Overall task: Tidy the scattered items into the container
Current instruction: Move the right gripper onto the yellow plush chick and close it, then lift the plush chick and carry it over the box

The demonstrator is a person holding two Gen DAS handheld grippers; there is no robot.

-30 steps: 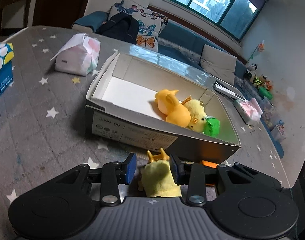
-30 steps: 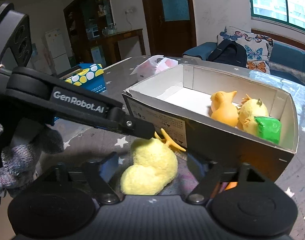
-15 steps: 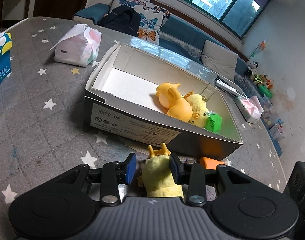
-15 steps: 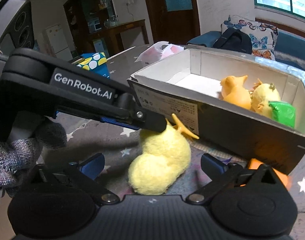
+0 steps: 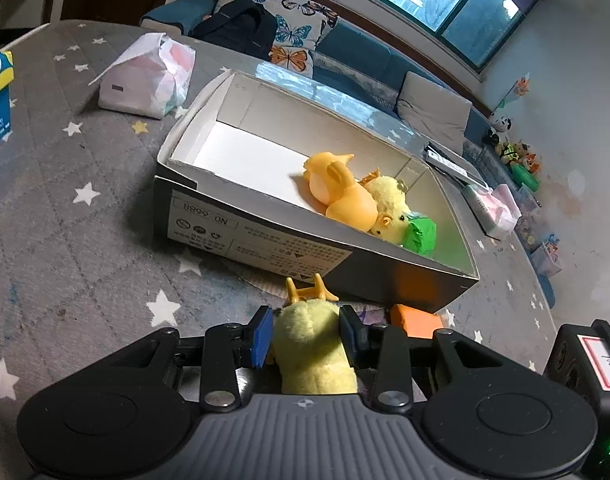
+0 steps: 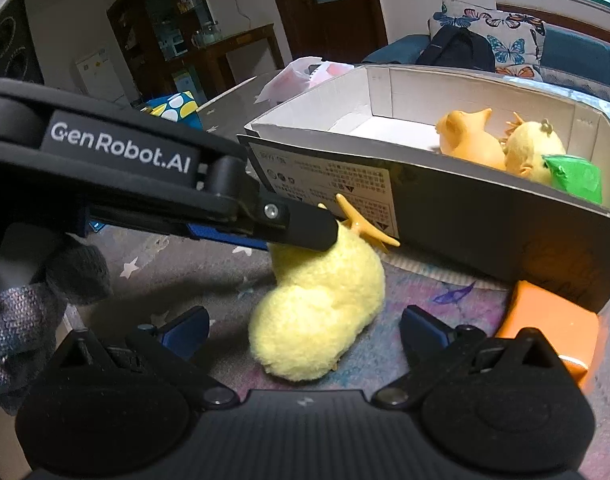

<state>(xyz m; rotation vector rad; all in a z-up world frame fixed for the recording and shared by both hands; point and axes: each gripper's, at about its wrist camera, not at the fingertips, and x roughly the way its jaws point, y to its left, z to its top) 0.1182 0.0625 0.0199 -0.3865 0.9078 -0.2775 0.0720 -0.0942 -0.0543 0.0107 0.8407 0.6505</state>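
Tablecloth (image 5: pixel 65 240) drops lower; left tool (image 5: pixel 306 334) still clamps plush chick (image 5: pixel 311 354), right tool (image 6: pixel 305 326) released.

Black plastic tongs (image 5: pixel 305 334) with blue pads (image 5: pixel 262 335), silver screws, white "GenRobot.AI" lettering, grey knit glove (image 6: pixel 33 312)

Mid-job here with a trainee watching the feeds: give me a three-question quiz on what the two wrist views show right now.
1. True or false: the left gripper has its jaws closed on the yellow plush chick.
2. Multiple choice: where is the orange block? A) inside the cardboard box B) on the table outside the box's near wall C) held by the right gripper
3. Fill in: the number of toys already lying in the box is ___.

Key:
1. True; both blue pads press the plush.
2. B.
3. Three: the orange rubber duck, a second yellow plush and a green toy.
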